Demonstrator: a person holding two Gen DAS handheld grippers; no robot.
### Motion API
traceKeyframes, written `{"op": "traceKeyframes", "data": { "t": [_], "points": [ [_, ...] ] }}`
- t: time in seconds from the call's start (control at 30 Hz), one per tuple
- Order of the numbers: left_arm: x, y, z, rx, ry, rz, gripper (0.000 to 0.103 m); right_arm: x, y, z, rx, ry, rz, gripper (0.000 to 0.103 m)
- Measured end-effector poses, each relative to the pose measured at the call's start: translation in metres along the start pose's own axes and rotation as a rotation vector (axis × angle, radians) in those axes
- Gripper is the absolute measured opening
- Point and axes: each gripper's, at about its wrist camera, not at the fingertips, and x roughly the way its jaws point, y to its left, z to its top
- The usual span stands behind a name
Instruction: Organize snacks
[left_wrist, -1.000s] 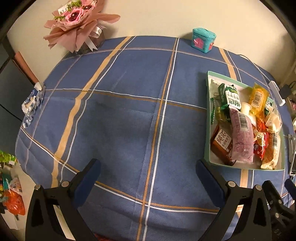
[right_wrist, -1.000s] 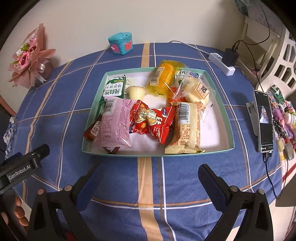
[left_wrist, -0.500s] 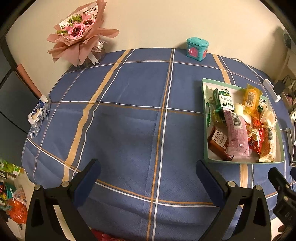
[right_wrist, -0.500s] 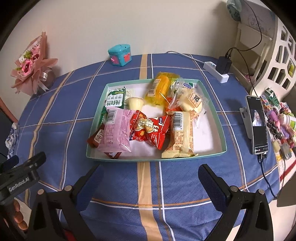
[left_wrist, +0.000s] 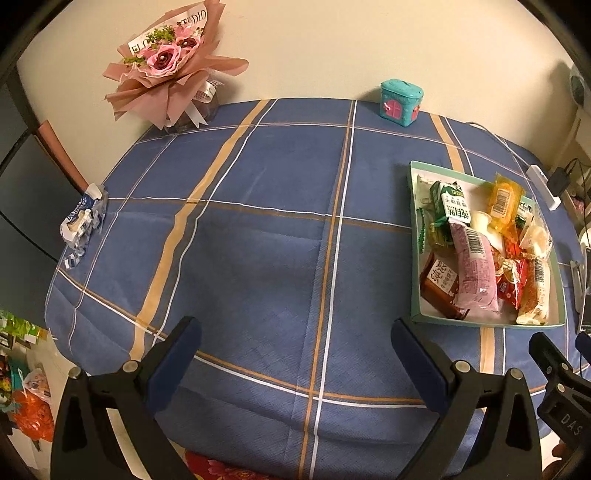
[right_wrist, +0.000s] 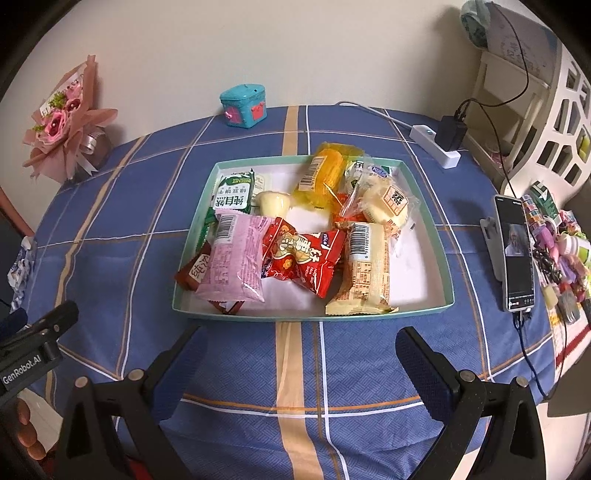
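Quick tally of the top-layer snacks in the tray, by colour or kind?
Green pack: 1
Pink pack: 1
Red pack: 1
Brown pack: 1
Yellow pack: 1
Cream pack: 1
Bun: 1
Pudding cup: 1
Total: 8 clear; more lie partly hidden underneath.

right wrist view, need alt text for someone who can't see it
A shallow teal tray of wrapped snacks sits on a blue plaid tablecloth, with the open, empty right claw in front of it. A phone lies to its right, a pink bouquet far left.

home | plaid tablecloth (left_wrist: 258, 229) | flower bouquet (left_wrist: 166, 74) by wall | power strip (right_wrist: 436, 146)
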Motion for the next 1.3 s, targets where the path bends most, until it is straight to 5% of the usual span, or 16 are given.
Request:
{"op": "traceKeyframes", "data": {
  "t": [1.3],
  "points": [
    [0.015, 0.009, 0.001, -0.022, 0.072, 0.027, 0.102, 0.005, 0.009, 0.000, -0.046, 0.017, -0.002, 0.103]
  ]
}}
